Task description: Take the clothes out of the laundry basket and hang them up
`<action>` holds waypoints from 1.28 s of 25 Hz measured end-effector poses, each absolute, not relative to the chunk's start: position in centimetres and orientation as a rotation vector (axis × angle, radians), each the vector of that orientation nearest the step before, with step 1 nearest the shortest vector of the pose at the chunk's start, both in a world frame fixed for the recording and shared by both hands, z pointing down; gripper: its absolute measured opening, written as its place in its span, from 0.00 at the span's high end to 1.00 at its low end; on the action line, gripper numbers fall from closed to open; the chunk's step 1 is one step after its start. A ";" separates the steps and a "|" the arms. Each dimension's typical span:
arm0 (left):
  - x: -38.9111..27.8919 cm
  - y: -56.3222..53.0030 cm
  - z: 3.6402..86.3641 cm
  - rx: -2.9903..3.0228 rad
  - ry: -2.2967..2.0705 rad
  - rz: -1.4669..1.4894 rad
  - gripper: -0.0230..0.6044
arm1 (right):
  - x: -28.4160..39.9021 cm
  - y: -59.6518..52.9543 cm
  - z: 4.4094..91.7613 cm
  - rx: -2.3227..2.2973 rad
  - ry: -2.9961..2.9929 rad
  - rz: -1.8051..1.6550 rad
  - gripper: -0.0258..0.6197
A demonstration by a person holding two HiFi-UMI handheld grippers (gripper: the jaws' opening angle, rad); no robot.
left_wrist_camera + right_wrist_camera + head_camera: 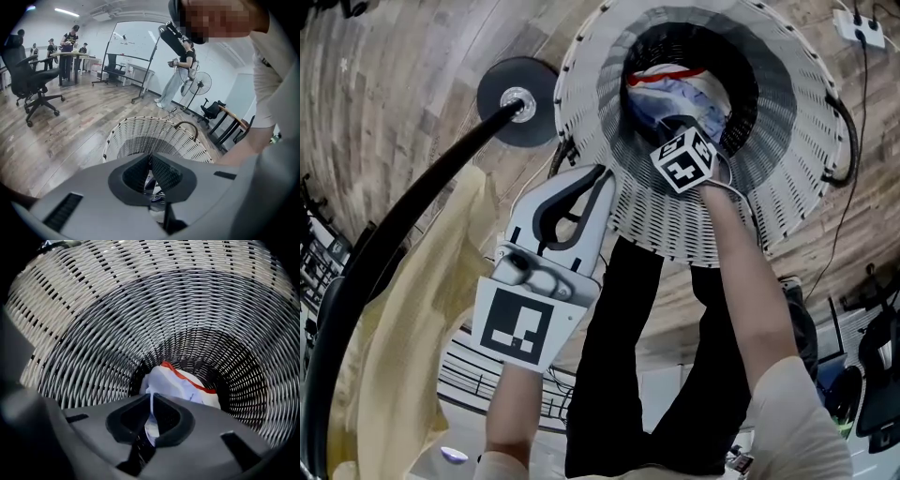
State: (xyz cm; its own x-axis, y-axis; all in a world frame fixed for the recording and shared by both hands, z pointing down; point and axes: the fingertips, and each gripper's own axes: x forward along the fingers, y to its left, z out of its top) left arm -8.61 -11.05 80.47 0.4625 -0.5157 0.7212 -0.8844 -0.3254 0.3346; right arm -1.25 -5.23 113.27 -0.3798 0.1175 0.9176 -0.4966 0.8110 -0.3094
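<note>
In the woven laundry basket [773, 211] lies a white garment [180, 383] (red-trimmed), pinched by the right tool [151, 398]; the left tool [150, 158], closed and empty, hovers by its rim.

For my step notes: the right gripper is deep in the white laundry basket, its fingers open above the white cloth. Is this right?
Not fully. The right gripper view shows that the right gripper has its fingers shut on a fold of the white cloth, not open above it. It is indeed deep in the white laundry basket.
</note>
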 end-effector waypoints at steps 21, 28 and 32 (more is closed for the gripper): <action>-7.2 -10.6 76.1 1.976 -1.198 0.653 0.91 | 1.4 -7.2 100.5 0.343 -1.912 0.691 0.94; -5.9 -10.2 73.1 2.011 -1.191 0.635 0.91 | 3.3 -6.6 93.1 0.317 -1.947 0.675 0.94; -5.0 -10.1 71.1 2.023 -1.180 0.626 0.91 | 3.7 -5.7 88.9 0.273 -1.973 0.659 0.94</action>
State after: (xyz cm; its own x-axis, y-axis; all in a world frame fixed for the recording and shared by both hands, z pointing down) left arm -4.96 -10.09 71.12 0.4677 -0.5420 0.6982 -0.8820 -0.3379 0.3285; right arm 3.66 -5.70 88.91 -0.4779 0.0873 0.8741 -0.4551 0.8264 -0.3314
